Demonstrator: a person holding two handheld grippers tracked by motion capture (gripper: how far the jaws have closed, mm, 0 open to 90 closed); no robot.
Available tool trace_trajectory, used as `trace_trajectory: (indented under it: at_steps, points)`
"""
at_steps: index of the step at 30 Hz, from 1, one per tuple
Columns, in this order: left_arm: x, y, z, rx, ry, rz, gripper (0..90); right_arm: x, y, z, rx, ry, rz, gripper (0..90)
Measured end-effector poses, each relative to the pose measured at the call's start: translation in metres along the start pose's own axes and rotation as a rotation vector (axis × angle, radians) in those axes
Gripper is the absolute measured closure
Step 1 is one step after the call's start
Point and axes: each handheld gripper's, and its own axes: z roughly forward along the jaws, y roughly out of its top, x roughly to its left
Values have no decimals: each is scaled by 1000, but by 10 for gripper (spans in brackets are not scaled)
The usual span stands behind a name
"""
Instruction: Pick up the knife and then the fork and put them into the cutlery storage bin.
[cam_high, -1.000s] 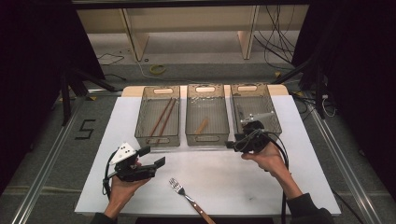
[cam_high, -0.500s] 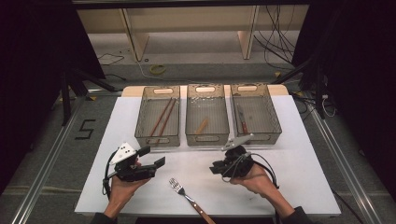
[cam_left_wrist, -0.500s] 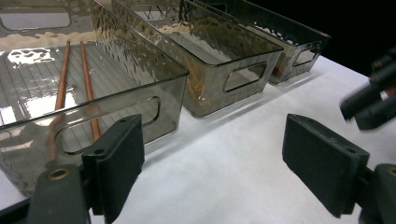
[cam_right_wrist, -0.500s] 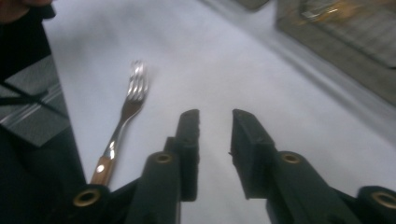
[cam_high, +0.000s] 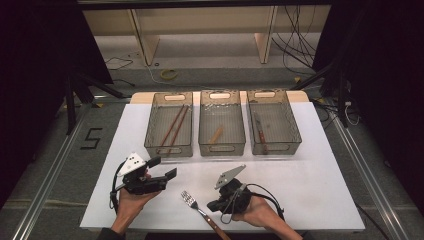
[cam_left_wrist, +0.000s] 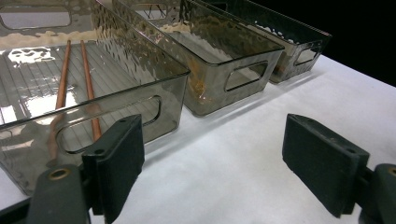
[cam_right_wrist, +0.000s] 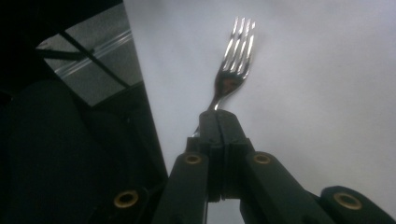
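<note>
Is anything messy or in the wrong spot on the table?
Nothing is spilled or broken. The one stray item is the fork, out on the white table rather than in a bin; the right tool is shut on its neck. The chopsticks lie neatly in the left bin.

Right tool (cam_high: 214, 204) meets the fork (cam_high: 201, 214), seemingly gripping its neck.

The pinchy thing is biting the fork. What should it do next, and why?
Probably lift it a little. The right gripper is shut on the neck of the shiny metal fork, which seems to lie on the white table. The three clear bins stand farther off.
</note>
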Motion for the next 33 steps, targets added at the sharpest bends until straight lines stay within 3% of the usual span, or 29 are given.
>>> trace_trajectory:
  at_steps: [22, 26, 28, 33]
  points:
    - [0, 0, 0, 1, 1, -1, 204, 25, -5, 29, 152, 57, -124, 900]
    - [0, 0, 0, 1, 1, -1, 204, 27, -4, 28, 175, 37, -156, 900]
    - [0, 0, 0, 1, 1, -1, 204, 28, -5, 29, 203, 5, -175, 900]
    - [0, 0, 0, 1, 2, 0, 204, 22, -6, 26, 216, -10, -160, 900]
